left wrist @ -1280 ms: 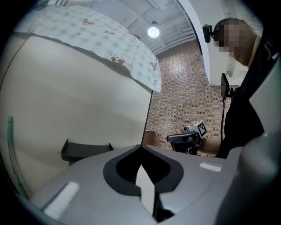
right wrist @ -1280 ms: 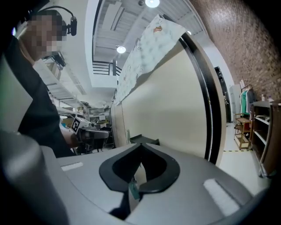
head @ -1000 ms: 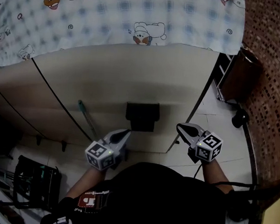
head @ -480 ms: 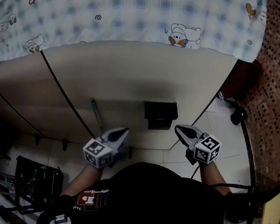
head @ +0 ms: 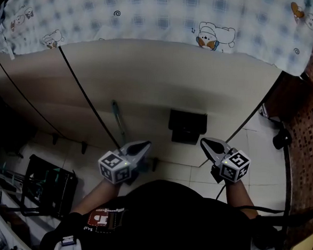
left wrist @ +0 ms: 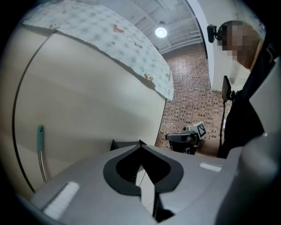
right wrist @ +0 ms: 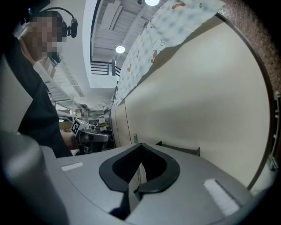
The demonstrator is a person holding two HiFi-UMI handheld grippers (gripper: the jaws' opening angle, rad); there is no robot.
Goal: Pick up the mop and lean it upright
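Both grippers sit low in the head view, just above the person's dark torso, pointing nearly level at the cream cabinet (head: 165, 79) that fills the middle of the frame. The left gripper (head: 143, 146) has its jaws closed tip to tip with nothing between them, as its own view shows. The right gripper (head: 205, 143), right of centre, is also closed and empty. Neither touches anything, which looks like hands simply carried forward, not committed to a grasp. The mop (head: 118, 119) is left of centre in the head view, a thin pole with a teal grip lying across the cabinet front just above the left gripper. In the left gripper view it stands at the lower left (left wrist: 40, 147), close to upright, probably propped on the cabinet face so it will not slide. Its lower end is hidden behind the gripper body, so the head cannot be seen. A black box (head: 187, 126) sits against the cabinet base between the two grippers, apart from the mop. A patterned cloth (head: 153, 15) drapes over the cabinet top along the upper edge. Whether the leaning is already done or about to start cannot be told. If a grasp is due, the left jaws must open first, being nearest the pole.
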